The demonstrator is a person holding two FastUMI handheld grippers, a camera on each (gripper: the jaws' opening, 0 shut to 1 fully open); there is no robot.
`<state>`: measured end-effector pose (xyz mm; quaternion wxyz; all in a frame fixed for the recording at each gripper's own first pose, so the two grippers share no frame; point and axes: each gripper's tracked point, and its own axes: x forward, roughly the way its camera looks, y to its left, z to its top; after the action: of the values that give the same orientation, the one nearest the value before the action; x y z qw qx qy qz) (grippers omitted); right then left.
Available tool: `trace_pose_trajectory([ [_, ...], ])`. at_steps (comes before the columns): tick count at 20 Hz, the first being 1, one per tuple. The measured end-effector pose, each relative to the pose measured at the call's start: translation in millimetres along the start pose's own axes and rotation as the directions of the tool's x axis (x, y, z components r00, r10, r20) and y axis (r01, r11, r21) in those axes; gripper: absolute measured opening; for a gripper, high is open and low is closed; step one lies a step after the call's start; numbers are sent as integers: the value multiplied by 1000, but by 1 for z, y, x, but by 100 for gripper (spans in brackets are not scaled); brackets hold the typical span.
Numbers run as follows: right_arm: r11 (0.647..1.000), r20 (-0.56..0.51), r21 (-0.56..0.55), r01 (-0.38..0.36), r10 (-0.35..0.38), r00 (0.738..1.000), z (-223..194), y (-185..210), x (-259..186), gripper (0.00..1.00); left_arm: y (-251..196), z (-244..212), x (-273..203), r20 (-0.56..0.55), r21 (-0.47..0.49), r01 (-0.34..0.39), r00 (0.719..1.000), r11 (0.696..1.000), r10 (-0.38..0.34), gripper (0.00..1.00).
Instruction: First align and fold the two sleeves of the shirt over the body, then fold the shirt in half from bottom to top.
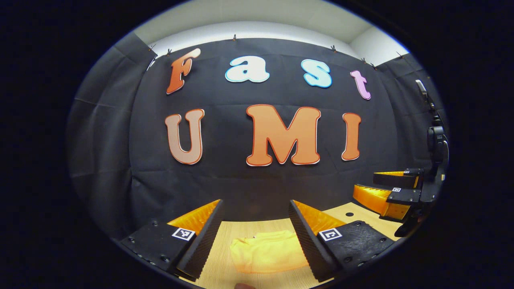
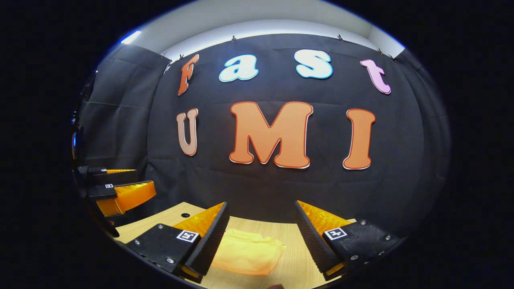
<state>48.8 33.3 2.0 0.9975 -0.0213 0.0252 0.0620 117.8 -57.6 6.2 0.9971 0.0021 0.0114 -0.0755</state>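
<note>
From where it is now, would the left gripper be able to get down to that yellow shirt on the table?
Probably yes. The left gripper is open, raised above the wooden table, with the yellow shirt lying bunched between and below its fingers. Nothing sits in between, and the right gripper is off to the side.

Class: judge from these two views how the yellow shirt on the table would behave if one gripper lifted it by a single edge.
The yellow shirt lies bunched with soft creases, so it would probably droop and unfold rather than hold shape. It looks thin, so likely light. On the smooth wooden table it may slide when pushed.
</note>
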Motion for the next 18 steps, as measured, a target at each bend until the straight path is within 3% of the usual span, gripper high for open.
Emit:
trace_pose_trajectory([
  [10, 997, 6, -28, 67, -67, 998, -16, 14, -50, 97, -10, -31, -49, -12, 52, 26, 1000, 998, -26, 96],
  [18, 998, 18, 11, 54, -54, 998, -22, 25, -57, 98, -3, -33, -60, 24, 62, 10, 1000, 998, -11, 96],
])
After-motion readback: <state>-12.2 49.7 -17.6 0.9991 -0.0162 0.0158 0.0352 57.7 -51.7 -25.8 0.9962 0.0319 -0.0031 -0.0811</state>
